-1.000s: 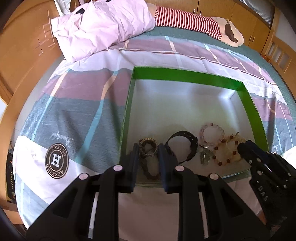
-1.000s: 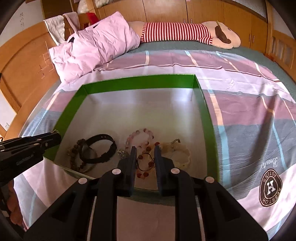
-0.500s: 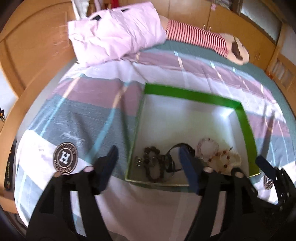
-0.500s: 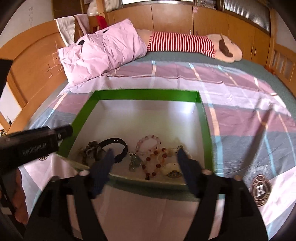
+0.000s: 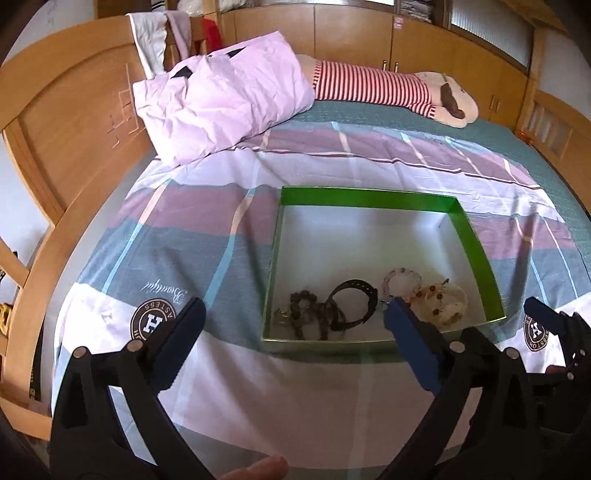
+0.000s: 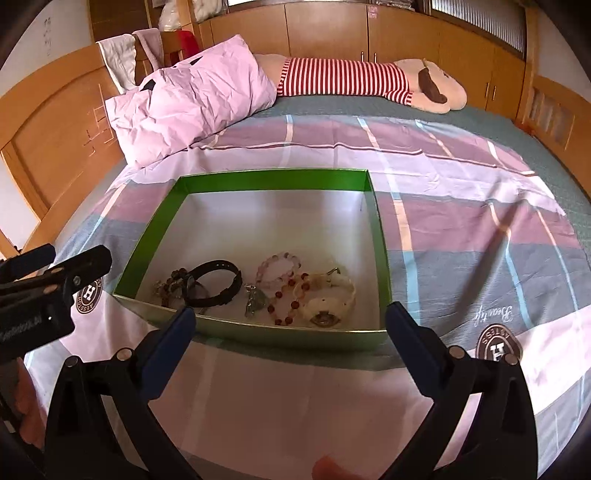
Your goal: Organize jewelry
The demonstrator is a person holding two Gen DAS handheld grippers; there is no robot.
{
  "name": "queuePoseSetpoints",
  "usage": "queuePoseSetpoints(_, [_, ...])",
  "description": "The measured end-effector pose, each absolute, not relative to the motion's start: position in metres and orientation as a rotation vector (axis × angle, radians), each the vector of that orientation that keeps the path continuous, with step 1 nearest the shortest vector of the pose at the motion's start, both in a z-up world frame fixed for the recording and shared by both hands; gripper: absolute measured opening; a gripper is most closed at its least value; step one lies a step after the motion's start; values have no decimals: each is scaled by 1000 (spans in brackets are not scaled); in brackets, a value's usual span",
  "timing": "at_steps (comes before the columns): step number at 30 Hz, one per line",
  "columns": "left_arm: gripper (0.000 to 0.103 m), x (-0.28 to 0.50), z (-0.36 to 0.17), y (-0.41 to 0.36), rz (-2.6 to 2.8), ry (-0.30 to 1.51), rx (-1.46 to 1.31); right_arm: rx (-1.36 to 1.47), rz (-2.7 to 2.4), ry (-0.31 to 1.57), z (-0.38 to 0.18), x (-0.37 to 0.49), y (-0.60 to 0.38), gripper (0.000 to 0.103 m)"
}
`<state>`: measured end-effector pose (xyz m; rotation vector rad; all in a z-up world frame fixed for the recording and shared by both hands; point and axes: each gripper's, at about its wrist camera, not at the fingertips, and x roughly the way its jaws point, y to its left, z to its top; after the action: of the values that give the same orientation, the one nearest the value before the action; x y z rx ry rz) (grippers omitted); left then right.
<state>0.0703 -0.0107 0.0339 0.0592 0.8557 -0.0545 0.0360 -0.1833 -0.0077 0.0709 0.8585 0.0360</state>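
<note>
Bedspread (image 6: 461,206) | pillow (image 6: 192,107), plush toy (image 6: 369,79) beyond green box (image 6: 266,180)

Bedroom, daylit. A bed (image 6: 461,206) fills the view, covered by a plaid spread in mauve, grey-blue and white bands with round "H" crests. Wooden headboard (image 6: 55,147) stands at the bed's left side; a crumpled pink pillow (image 6: 192,99) lies against it. A long plush toy in red-and-white stripes (image 6: 354,79) lies along the bed's far edge. Behind the bed, wooden wardrobe doors (image 6: 328,29) span the wall. Cloths hang over the headboard's far end.
</note>
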Motion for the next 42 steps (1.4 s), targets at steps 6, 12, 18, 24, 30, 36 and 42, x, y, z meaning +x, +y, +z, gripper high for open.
queuePoseSetpoints(6, [101,70,30,-16,-74,874,51,49,36,850,-7,34,-181,102])
queuePoseSetpoints(12, [101,70,28,-18,-67,884,63,-8,33,836,-7,32,-172,102])
queuePoseSetpoints(18, [101,71,27,-18,-71,892,60,-19,41,842,-10,32,-169,102])
queuePoseSetpoints(24, [101,71,26,-19,-76,896,62,-16,43,840,-9,32,-169,102])
queuePoseSetpoints(30, [101,71,25,-20,-78,899,66,-16,44,840,-8,32,-169,102])
queuePoseSetpoints(36, [101,70,23,-21,-80,902,65,-21,43,839,-9,32,-168,102])
queuePoseSetpoints(42, [101,70,23,-21,-81,903,66,-27,45,838,-10,30,-165,102])
